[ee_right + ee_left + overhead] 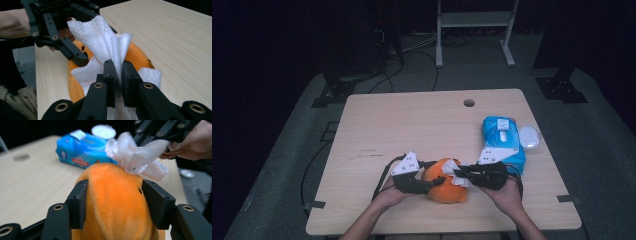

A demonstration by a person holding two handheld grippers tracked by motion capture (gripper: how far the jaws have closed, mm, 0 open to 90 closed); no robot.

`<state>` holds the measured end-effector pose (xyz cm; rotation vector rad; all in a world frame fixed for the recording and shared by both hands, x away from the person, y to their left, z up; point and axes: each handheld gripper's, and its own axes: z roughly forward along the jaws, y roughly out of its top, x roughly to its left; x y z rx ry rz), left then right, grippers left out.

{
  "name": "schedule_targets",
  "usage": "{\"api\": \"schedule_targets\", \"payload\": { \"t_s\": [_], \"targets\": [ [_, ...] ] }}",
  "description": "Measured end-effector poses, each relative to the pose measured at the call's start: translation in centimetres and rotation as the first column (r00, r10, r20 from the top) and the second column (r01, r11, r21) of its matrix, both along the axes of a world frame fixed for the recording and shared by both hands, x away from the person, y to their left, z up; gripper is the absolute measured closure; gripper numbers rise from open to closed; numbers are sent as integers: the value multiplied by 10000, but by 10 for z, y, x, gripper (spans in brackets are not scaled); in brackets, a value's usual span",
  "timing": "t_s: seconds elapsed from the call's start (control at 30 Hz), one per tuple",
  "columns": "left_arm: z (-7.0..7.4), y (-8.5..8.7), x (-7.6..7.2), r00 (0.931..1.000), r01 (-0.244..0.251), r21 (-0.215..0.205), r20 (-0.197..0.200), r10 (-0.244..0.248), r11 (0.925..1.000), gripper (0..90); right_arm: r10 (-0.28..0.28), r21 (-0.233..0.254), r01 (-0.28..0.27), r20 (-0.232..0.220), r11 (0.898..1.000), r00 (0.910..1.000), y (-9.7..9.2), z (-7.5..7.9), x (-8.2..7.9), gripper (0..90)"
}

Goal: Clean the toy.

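Note:
An orange plush toy lies near the table's front edge. My left gripper comes at it from the left and is shut on it; in the left gripper view both pads press into the toy from either side. My right gripper comes in from the right, shut on a crumpled white wipe. In the right gripper view its jaws pinch the wipe, which drapes over the toy. A left finger shows beside it.
A blue pack of wet wipes lies on the right of the wooden table, with a white round lid beside it. A cable hole sits near the far edge. Cables and a white frame stand beyond.

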<state>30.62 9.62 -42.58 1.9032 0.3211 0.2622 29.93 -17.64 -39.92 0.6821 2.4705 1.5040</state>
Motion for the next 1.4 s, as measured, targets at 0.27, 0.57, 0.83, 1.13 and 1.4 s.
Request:
{"api": "schedule_targets", "payload": {
  "t_s": [0.27, 0.57, 0.83, 1.13, 1.4],
  "targets": [
    [0, 13, 11, 9904, -124, -219, -1379, 92, 9997, 156, 381, -407, -397, -406, 9984, 9985, 9, -18, 4, 820],
    [-12, 6, 12, 9718, 335, 875, -2356, -120, 9956, 120, 1120, -722, -1133, -221, 9909, 9935, 28, -17, -6, 820],
    [1, 3, 3, 9993, -346, -286, 160, 351, 9990, 406, 373, 0, -373, 401, 9993, 9985, 16, 2, -9, 821],
    [-17, -2, 5, 9997, -252, -79, 28, 252, 9997, 297, -136, -387, 154, 457, 9991, 9989, 10, -9, 0, 821],
    [-17, 15, 9, 9972, 44, 333, -746, -19, 9994, 295, -955, -303, 954, -15, 9950, 9954, -10, -14, 14, 821]
  ]
}}
